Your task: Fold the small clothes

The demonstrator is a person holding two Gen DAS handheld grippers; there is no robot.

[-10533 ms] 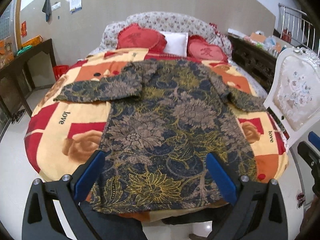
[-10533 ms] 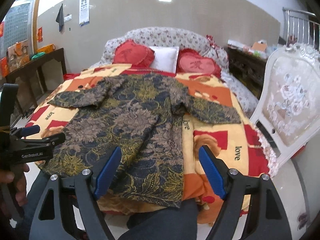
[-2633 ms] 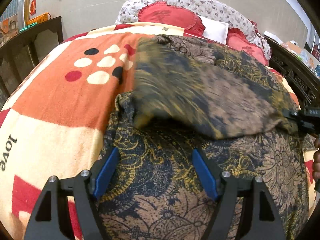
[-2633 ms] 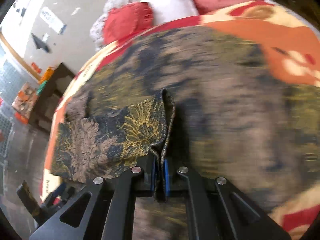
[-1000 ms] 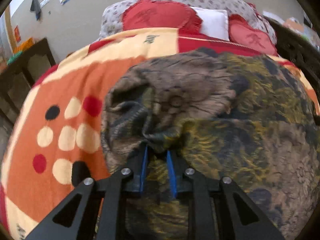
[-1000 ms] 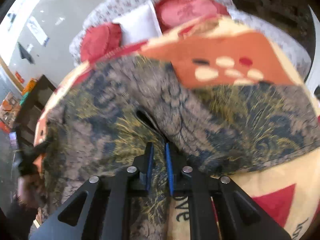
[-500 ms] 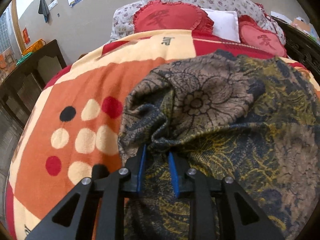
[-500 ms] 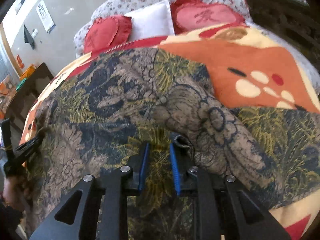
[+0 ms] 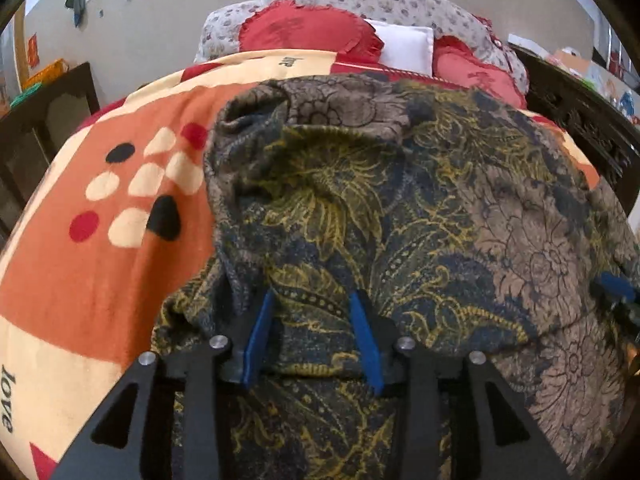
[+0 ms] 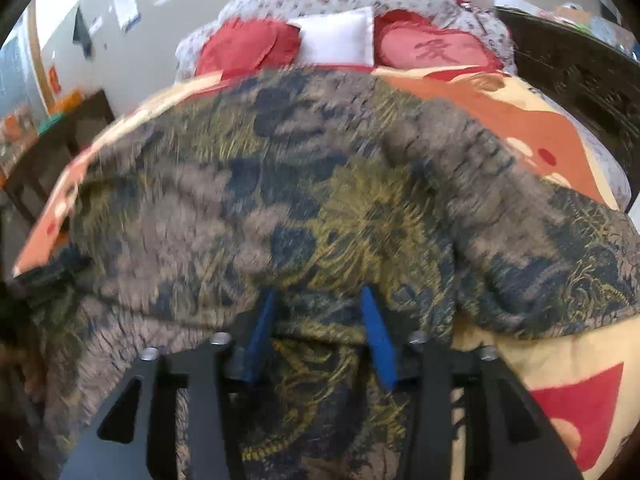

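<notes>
The left claw (image 9: pixel 310 336) and right claw (image 10: pixel 320 336) are both spreading, their blue pads letting go of the floral garment (image 9: pixel 400 220) heaped just ahead on the bed (image 9: pixel 100 260), so the puffed, uneven fold may slump or snag as they withdraw.

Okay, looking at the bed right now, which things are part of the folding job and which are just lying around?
Part of the job:
- patterned garment
- left gripper, jaws opening over the cloth
- right gripper, jaws opening over the cloth

Just lying around:
- blanket
- red heart cushions
- white pillow
- dark side table
</notes>
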